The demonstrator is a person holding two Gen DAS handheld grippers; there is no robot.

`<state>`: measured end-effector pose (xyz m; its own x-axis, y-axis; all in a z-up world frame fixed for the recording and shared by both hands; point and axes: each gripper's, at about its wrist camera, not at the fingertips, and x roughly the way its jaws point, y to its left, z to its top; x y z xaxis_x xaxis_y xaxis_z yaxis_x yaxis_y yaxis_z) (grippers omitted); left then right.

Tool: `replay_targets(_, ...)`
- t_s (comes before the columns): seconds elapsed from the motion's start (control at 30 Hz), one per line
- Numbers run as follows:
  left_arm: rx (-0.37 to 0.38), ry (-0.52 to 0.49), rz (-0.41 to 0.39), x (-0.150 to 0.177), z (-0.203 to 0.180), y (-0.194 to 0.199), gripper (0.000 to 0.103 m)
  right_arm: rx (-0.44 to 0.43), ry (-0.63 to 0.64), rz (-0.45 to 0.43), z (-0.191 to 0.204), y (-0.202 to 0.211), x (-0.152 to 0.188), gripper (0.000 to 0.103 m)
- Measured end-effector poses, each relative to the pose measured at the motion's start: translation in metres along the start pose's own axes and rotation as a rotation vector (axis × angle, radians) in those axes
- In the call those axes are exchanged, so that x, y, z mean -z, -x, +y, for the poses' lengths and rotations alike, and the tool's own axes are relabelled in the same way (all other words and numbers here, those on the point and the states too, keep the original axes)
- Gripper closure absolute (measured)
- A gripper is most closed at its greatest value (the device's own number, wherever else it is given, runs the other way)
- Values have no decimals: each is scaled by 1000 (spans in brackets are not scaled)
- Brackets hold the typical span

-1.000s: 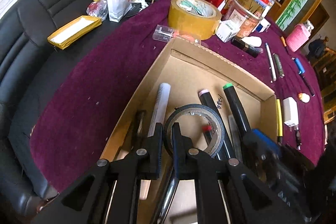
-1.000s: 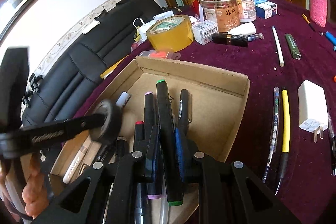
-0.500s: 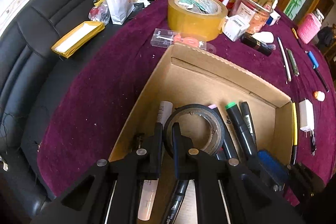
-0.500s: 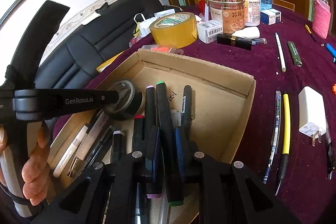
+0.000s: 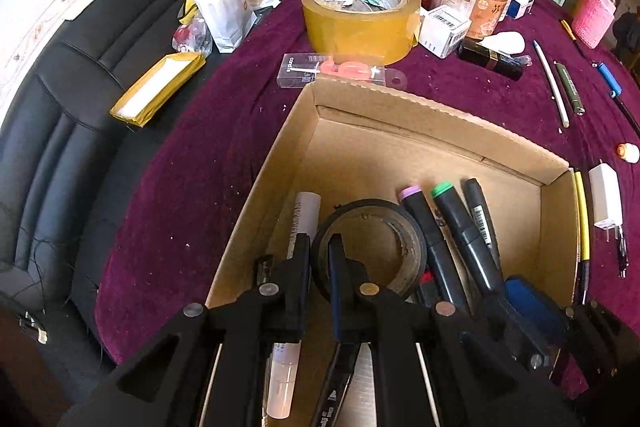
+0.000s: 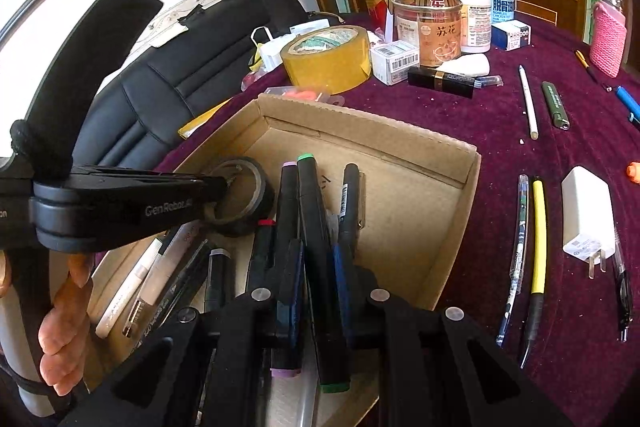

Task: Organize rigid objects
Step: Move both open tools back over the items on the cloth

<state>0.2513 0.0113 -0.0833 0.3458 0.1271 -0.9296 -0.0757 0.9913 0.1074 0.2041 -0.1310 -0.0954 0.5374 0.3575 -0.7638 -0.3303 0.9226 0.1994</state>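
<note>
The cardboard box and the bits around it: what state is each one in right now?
Cardboard box: open-topped, partly filled.
Black tape roll: clamped by its wall, in the box.
Left tool: shut on the black tape roll.
Right tool: closed on the green-capped marker.
Pink-capped marker: capped, lying in the box.
Yellow tape roll: flat on the cloth.
White charger: unplugged, outside the box.

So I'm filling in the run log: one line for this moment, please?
left tongs: shut on black tape roll wall | right tongs: around green-capped black marker | both over open cardboard box
</note>
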Motion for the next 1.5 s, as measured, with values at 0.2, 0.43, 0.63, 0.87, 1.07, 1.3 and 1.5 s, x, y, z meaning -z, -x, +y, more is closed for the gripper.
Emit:
replay_targets(0.2, -21, -21, 14, -2, -7, -4, 94, 0, 4, -1, 1, 1, 1, 84)
replay_targets(0.43, 5, 11, 37, -3, -3, -12, 94, -1, -14, 4, -1, 1, 1, 83)
replay_targets(0.63, 65, 33, 30, -1, 3, -11, 81, -6, -9, 2, 1, 2, 1, 63)
replay_targets(0.87, 174, 119, -65, 12, 26, 22, 53, -40, -23, -35, -3, 12, 1, 60)
replay_targets(1.07, 254, 224, -222, 56, 46, 77, 39, -130, -123, -114, -22, 33, -5, 60)
replay_targets(1.3, 314, 191, -310, 109, 17, 116, 37, -141, -171, -198, -39, 58, -10, 61)
replay_targets(1.5, 321, 85, -317, 126, -23, 126, 37, -139, -194, -263, -62, 112, -5, 61)
